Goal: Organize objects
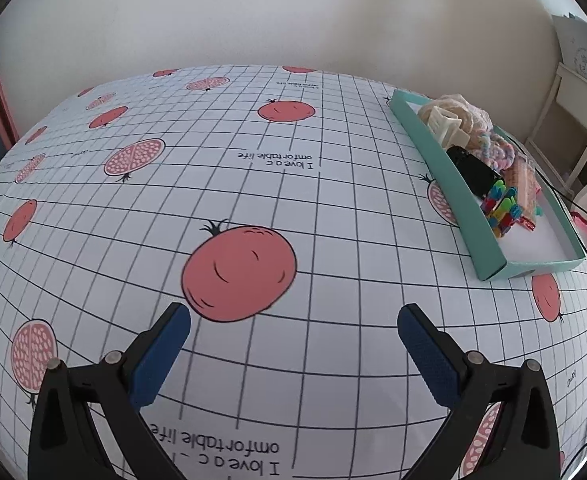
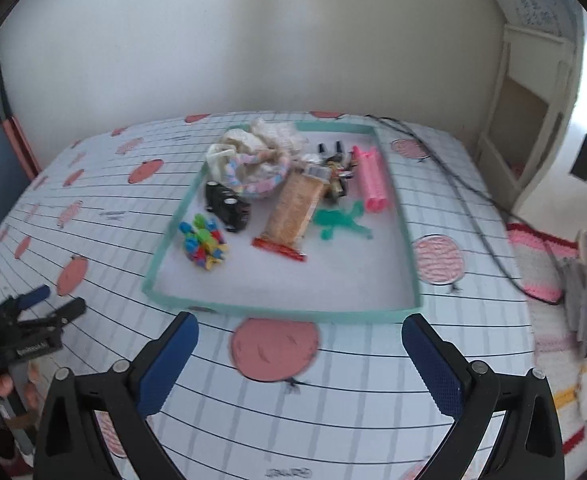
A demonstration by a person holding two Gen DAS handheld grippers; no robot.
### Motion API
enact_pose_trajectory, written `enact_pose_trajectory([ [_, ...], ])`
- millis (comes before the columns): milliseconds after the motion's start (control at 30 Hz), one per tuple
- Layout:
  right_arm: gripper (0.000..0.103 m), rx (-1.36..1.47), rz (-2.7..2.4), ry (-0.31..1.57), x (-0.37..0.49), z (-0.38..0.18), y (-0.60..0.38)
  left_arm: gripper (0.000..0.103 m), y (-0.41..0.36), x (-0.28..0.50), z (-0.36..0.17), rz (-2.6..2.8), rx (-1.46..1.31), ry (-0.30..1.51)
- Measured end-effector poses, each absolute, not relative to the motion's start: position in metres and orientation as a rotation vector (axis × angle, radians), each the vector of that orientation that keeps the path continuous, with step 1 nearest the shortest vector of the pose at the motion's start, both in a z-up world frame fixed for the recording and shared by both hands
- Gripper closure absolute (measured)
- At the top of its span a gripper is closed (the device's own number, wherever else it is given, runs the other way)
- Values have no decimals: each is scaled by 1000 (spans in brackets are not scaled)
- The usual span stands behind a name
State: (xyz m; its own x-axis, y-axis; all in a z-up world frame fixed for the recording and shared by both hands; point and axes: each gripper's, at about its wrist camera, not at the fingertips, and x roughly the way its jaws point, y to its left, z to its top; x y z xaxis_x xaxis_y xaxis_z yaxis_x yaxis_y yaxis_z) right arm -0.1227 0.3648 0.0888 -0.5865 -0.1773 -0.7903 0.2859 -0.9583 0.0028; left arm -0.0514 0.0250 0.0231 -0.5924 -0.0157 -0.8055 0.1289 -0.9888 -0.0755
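Note:
A shallow teal tray (image 2: 407, 240) sits on the table and holds several small items: a black toy car (image 2: 227, 205), a bundle of colourful clips (image 2: 204, 243), a wafer packet (image 2: 293, 210), a green toy figure (image 2: 339, 220), pink rollers (image 2: 371, 180), a pastel rope ring (image 2: 253, 184) and cream cloth (image 2: 265, 134). My right gripper (image 2: 299, 330) hovers open just before the tray's near rim, nothing between its fingers. My left gripper (image 1: 293, 318) is open over bare tablecloth, with the tray (image 1: 449, 184) far to its right. The left gripper (image 2: 49, 300) also shows at the right wrist view's left edge.
The table wears a white grid cloth (image 1: 253, 184) printed with pomegranates. A black cable (image 2: 469, 196) runs along the table's right side past the tray. White furniture (image 2: 533, 120) and a pink crocheted mat (image 2: 541, 264) lie beyond the right edge. A wall stands behind the table.

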Motion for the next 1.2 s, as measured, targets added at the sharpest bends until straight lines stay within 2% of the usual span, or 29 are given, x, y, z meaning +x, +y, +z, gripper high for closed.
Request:
enact_pose_trajectory([
  [133, 0, 1260, -2605, 190, -120, 97, 372, 0, 30, -52, 26, -2741, 1371, 155],
  [600, 0, 1333, -2448, -1, -110, 48, 339, 0, 39, -47, 15, -2723, 1420, 117],
  [867, 0, 1374, -2419, 3, -112, 25, 323, 0, 38, -47, 11, -2707, 1424, 98],
  [1200, 0, 1377, -2446, 103, -112, 20, 314, 0, 36, -49, 10, -2693, 1396, 91],
])
